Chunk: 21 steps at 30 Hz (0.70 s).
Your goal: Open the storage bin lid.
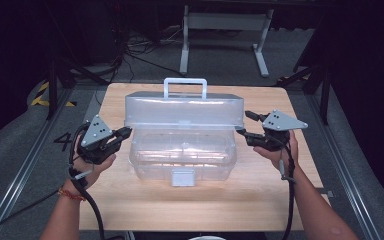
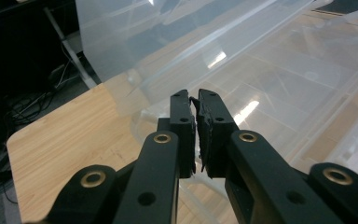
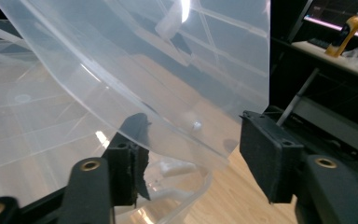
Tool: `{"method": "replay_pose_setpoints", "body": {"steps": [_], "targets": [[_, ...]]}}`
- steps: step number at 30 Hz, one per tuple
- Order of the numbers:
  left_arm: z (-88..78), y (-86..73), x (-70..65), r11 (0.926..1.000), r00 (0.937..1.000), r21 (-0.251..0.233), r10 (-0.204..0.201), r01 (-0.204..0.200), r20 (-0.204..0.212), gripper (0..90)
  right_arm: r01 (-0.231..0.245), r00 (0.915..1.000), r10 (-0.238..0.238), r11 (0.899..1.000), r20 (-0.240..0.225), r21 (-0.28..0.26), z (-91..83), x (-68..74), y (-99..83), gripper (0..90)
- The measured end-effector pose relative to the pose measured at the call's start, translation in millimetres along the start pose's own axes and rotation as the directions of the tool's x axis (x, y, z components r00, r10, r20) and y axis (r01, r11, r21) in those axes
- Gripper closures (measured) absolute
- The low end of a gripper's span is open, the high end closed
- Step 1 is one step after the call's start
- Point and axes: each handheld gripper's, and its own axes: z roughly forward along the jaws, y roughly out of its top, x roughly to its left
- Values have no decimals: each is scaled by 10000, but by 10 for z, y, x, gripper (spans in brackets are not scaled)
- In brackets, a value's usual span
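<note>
Clear plastic box (image 1: 182, 155) sits mid-table on pale wood (image 1: 205, 200), glossy lid (image 1: 184, 111) raised. Left gripper (image 1: 125, 132) nearly shut, empty, beside the box; right gripper (image 1: 247, 125) gapes around the lid's edge.

high: above, forward-down | gripper views: close, share box (image 1: 182, 130)

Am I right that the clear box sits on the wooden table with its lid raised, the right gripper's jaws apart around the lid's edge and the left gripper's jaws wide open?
Not quite: the left gripper has its jaws almost shut, nothing between them, as the left gripper view shows. The rest holds: the box sits on the table, lid raised, and the right gripper has its jaws apart around the lid's edge.
</note>
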Motion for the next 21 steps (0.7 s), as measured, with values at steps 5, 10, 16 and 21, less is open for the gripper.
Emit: {"method": "replay_pose_setpoints", "body": {"steps": [5,10,16,21], "targets": [[-44,-48,27,9999,9999,-49,-139,139,-72,837,-26,9999,32,9992,159,-387,12,19,8,519],[-50,-127,26,9998,9997,62,-211,212,-76,821,35,9992,-13,9986,407,-530,58,46,30,549],[-23,-254,38,9992,9994,190,-342,340,106,796,-262,9969,313,9971,725,-712,99,32,67,570],[-6,-363,33,9985,9986,281,-474,467,223,779,-472,9928,567,9948,1053,-905,129,9,107,600]]}}
